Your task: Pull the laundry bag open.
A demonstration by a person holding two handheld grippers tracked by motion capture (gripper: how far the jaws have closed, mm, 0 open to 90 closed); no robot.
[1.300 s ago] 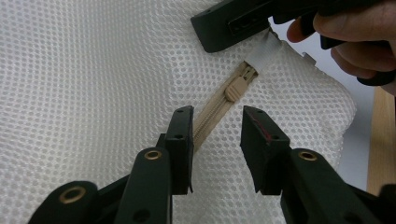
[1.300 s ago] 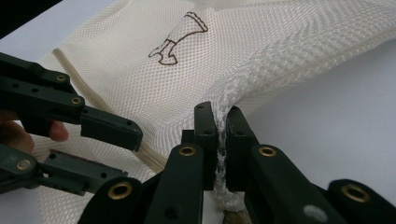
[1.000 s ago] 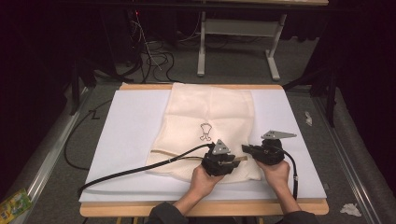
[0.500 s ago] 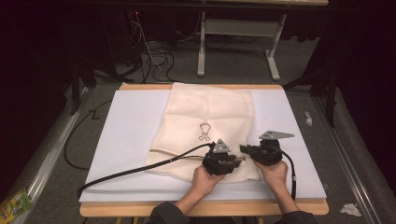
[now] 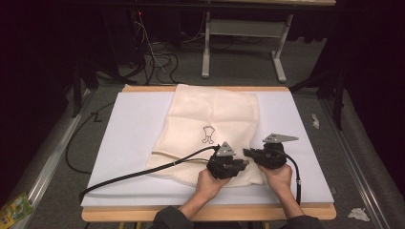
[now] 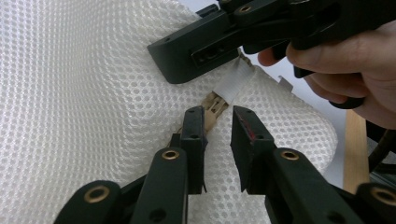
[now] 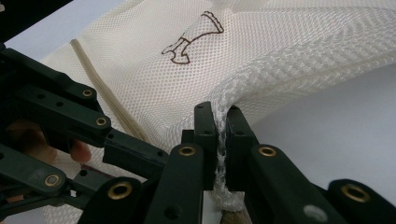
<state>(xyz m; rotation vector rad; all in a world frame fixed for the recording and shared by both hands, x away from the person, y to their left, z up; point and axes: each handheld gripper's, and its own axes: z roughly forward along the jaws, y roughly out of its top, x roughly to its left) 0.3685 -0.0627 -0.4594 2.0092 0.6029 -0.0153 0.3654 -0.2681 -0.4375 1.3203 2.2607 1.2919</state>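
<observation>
I have the cream mesh bag (image 5: 215, 129) lying flat on the white sheet (image 5: 133, 129) that covers the table (image 5: 210, 213), its printed little figure (image 5: 208, 134) facing up and its near hem drawn toward me. The work on that hem looks partly done: my right gripper (image 7: 216, 135) has its jaws pressed together on the thick edge band of the mesh, which bunches up between them and lifts a little off the sheet. What is left, as I judge it, is the catch for my left gripper (image 6: 218, 135): its jaws stand spread with a clear gap, aimed at the white tab (image 6: 232, 84) and the tan zipper pull (image 6: 212, 109) that lie just ahead of the tips, neither one yet between them. So the bag is held but nothing has been drawn along, and I cannot tell from here whether the opening is closed all the way. In the high view both my hands sit close together at the bag's near right corner, the left hand (image 5: 210, 183) angled inward and to the right, the right hand (image 5: 278, 175) angled inward and to the left, so the two grippers nearly meet nose to nose. My left cable (image 5: 143, 172) trails away across the sheet to the near left edge.
</observation>
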